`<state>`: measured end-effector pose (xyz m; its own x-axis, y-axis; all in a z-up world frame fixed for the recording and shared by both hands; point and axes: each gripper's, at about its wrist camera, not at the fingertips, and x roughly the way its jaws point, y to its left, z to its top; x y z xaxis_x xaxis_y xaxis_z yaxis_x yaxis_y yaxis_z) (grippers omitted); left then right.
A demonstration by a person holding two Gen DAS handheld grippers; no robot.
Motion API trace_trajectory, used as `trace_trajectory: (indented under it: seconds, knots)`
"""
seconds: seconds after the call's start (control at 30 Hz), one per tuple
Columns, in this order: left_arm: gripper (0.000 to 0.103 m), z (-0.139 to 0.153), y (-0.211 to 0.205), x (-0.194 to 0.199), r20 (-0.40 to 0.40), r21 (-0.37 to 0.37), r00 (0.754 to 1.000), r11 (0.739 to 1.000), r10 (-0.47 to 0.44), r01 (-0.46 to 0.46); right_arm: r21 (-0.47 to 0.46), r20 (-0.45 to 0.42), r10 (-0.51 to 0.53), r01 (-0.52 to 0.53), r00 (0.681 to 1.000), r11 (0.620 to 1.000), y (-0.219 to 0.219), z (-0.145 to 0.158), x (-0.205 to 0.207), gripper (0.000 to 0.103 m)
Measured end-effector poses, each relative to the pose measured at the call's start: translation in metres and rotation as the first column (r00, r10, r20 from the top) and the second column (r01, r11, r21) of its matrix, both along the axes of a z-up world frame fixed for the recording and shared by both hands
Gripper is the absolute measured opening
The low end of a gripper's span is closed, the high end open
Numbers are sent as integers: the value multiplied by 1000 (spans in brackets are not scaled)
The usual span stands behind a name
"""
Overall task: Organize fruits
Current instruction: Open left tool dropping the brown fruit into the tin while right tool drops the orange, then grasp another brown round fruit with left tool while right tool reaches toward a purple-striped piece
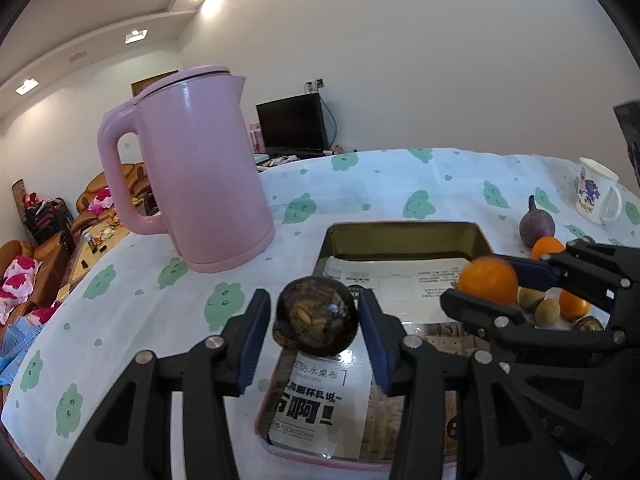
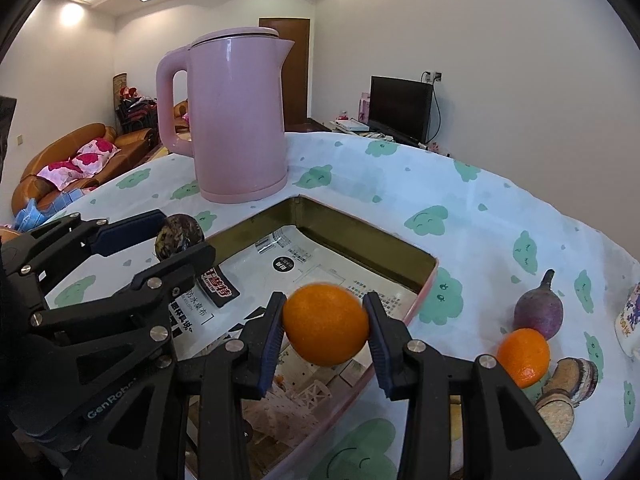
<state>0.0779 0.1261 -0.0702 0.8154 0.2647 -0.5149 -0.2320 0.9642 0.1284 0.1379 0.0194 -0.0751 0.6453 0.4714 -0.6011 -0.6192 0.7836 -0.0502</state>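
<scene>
My left gripper is shut on a dark brown round fruit and holds it above the near left part of the pink tin tray. My right gripper is shut on an orange and holds it above the tray's right part. The right gripper and its orange also show in the left wrist view, the left gripper and dark fruit in the right wrist view. Printed paper lines the tray.
A pink kettle stands behind the tray on the left. Right of the tray lie a purple fruit, another orange, small brown fruits and sandwich biscuits. A white mug stands at far right.
</scene>
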Motion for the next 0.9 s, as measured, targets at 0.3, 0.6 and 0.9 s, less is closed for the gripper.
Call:
trace_trajectory:
  seconds: [0.3,0.6,0.9]
  knots:
    - [81,11,4,-12,54,-21,997,998,55,-54,54,27,-54,53,998,997,-22,11,-5,63]
    - [97,21,-50,-23,94,-33,992,996,-81,84,77,75,-200,194,977,978,-99,32,-21,71]
    - [96,14,-122,-20,39,-25,966,967,-254,255,75,75,-363,358,929,931,-176,27,-32,72]
